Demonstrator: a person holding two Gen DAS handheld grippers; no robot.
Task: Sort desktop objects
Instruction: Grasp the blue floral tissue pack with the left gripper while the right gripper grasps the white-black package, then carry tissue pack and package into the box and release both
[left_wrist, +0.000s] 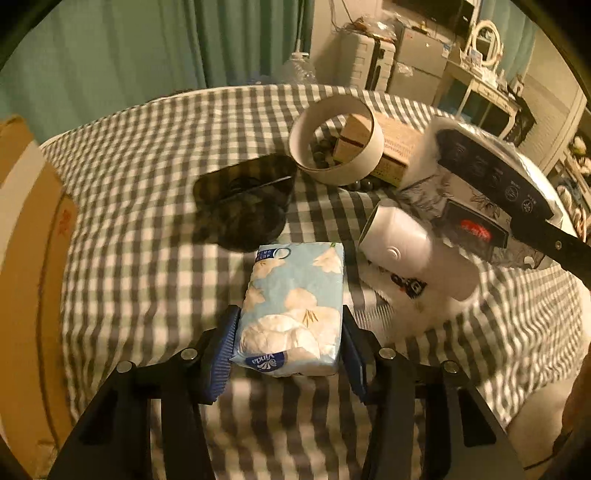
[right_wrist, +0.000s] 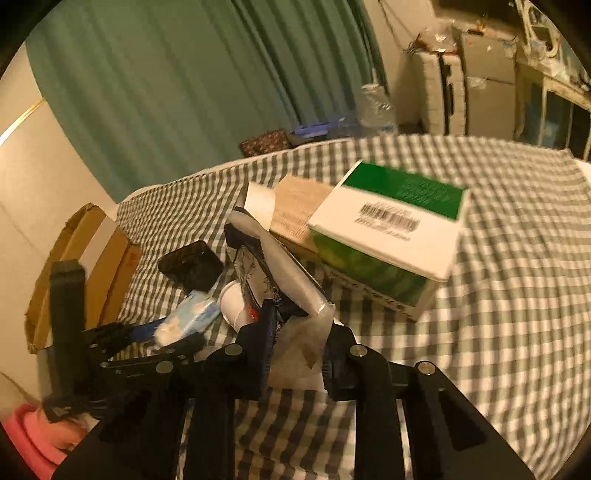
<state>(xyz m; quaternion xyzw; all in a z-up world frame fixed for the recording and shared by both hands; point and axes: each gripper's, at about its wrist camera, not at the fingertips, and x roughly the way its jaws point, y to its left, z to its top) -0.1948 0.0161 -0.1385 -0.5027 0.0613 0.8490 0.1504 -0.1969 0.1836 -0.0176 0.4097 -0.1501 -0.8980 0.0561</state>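
Note:
A pale blue tissue pack (left_wrist: 295, 295) with white flowers sits between my left gripper's (left_wrist: 291, 325) blue pads, which press on its two long sides just above the checked cloth (left_wrist: 147, 258). In the right wrist view the same tissue pack (right_wrist: 192, 317) shows at lower left, in that gripper. My right gripper (right_wrist: 299, 339) is shut on the translucent edge of a flat plastic-wrapped pack (right_wrist: 284, 258) with a floral print and a black band. That flat pack (left_wrist: 480, 192) rises tilted at the right of the left wrist view. A white bottle (left_wrist: 410, 251) lies under it.
A white tape ring (left_wrist: 334, 138), dark beads (left_wrist: 354, 184) and a beige box (left_wrist: 397, 147) lie at the back. A black tray (left_wrist: 245, 199) sits mid-table. A green and white box (right_wrist: 391, 240) lies ahead of the right gripper. A cardboard box (left_wrist: 29, 258) stands at the left edge.

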